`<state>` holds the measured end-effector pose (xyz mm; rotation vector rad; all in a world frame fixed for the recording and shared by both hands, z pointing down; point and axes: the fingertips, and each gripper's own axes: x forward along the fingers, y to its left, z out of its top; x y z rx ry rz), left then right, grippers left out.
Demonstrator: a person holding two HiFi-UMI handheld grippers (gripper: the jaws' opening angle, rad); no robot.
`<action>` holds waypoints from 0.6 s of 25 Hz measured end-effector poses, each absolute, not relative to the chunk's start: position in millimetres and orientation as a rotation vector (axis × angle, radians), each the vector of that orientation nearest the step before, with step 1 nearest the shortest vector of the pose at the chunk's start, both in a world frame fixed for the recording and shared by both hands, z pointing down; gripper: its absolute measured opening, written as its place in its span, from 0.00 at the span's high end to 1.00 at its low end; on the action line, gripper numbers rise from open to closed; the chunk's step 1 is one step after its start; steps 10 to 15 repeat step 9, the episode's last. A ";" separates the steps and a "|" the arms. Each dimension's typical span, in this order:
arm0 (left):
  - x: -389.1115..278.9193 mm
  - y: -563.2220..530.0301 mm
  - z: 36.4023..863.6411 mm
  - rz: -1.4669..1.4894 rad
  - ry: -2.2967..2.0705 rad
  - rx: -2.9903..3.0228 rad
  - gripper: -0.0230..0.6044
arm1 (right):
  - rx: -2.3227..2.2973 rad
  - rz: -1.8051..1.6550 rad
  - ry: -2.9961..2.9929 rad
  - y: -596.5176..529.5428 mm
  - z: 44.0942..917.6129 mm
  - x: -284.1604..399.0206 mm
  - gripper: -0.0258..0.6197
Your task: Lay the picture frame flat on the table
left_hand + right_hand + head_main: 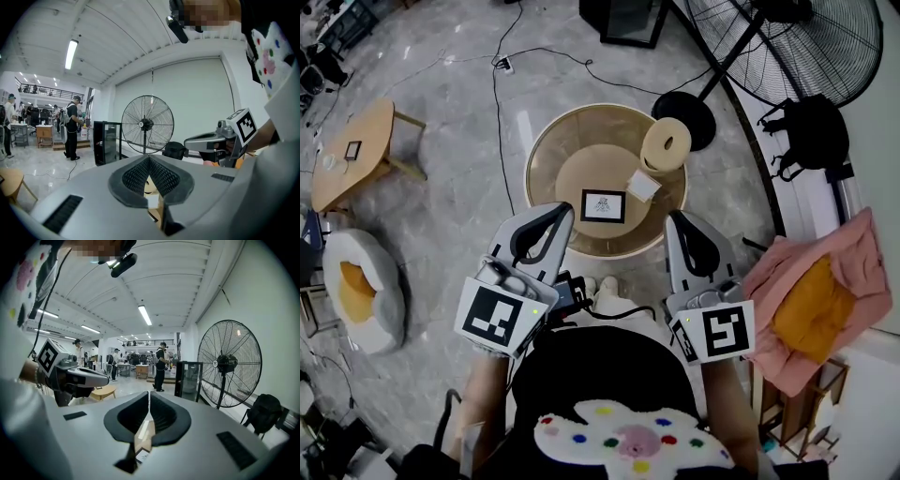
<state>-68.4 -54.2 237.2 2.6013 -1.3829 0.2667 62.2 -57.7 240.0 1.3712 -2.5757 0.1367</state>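
In the middle of the head view, a round table (546, 159) is seen from above. The picture frame (603, 205) is found on the table's lower central part, face up and apparently lying flat (a dark border around a pale picture). Just to the upper right of the frame a small white card (644, 185) is placed. Beyond it, at the table's upper right rim, a pale ring-shaped roll (666, 144) is seen.

At the lower left of the table the left gripper (561, 216) is held, its tip over the near edge and apart from the frame. Its jaws are clenched together with nothing between them, as is shown in the left gripper view. At the lower right the right gripper (675, 221) is held likewise, also pressed closed and empty. The frame is touched by neither.

In the upper right corner a standing fan (797, 37) is seen, with a black backpack (814, 131) below it. A pink cushion (862, 244) is at the right edge, and a wooden side table (352, 155) at the upper left.
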 end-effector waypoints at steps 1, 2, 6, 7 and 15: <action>-68.8 -54.0 237.4 0.267 -1.384 2.600 0.94 | 1.373 0.137 -2.574 -57.7 240.3 62.5 0.90; -69.0 -53.9 237.5 0.267 -1.385 2.598 0.94 | 1.373 0.138 -2.572 -57.6 240.6 62.8 0.90; -69.7 -54.0 237.8 0.266 -1.387 2.593 0.94 | 1.364 0.138 -2.574 -57.9 241.1 61.2 0.90; -69.9 -53.9 238.3 0.266 -1.388 2.593 0.94 | 1.361 0.138 -2.574 -57.7 241.6 60.4 0.90; -70.5 -53.5 239.4 0.266 -1.388 2.593 0.94 | 1.354 0.139 -2.574 -57.0 242.9 58.7 0.90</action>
